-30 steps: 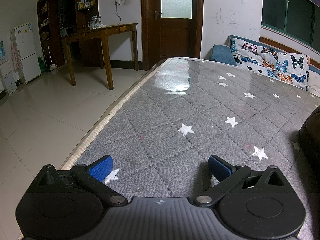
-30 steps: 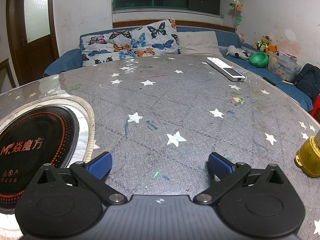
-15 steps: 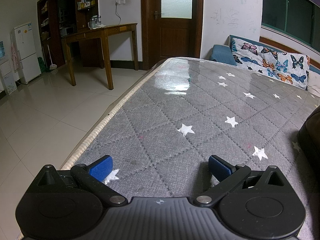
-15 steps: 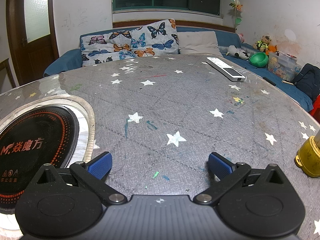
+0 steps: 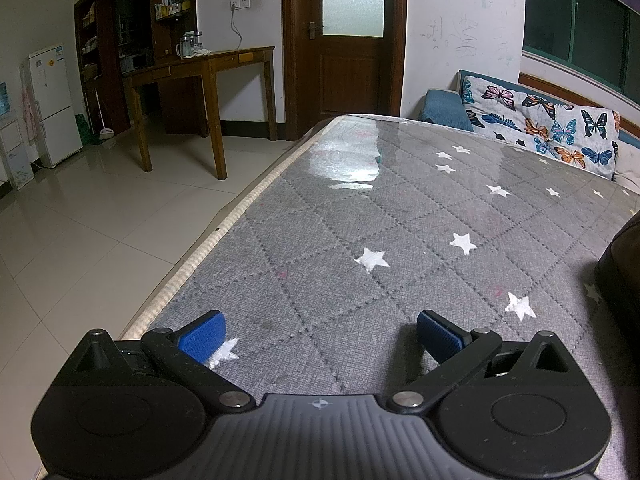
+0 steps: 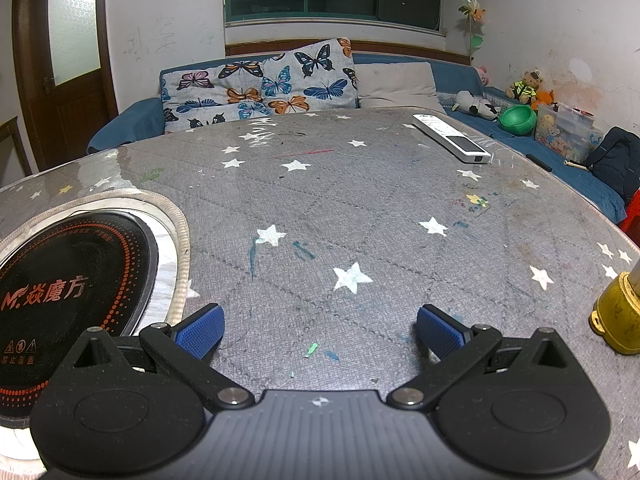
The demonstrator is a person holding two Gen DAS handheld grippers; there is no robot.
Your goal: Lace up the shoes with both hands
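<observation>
The left gripper (image 5: pixel 320 334) sits low over the grey star-print table cover (image 5: pixel 400 216), jaws spread wide with nothing between the blue pads (image 5: pixel 202 336). The right gripper (image 6: pixel 320 330) is in the same condition: jaws wide apart, empty, low over the same cover. The only candidate for the shoe is a dark rounded object (image 5: pixel 622 280) cut off at the right edge of the left wrist view; it rests on the cover to the right of the left gripper. Too little of it is visible to confirm what it is, its long axis, its heading or any laces. In the left wrist view, the cover's cream-trimmed edge (image 5: pixel 224 236) runs diagonally to the left, with tiled floor (image 5: pixel 80 240) beyond. In the right wrist view, a round black induction hob (image 6: pixel 68 292) is set into the table at left, a brass-coloured object (image 6: pixel 618 316) stands at right, and a white remote (image 6: pixel 450 138) lies near the far edge. The cover between both grippers' pads and ahead of them is unobstructed.
</observation>
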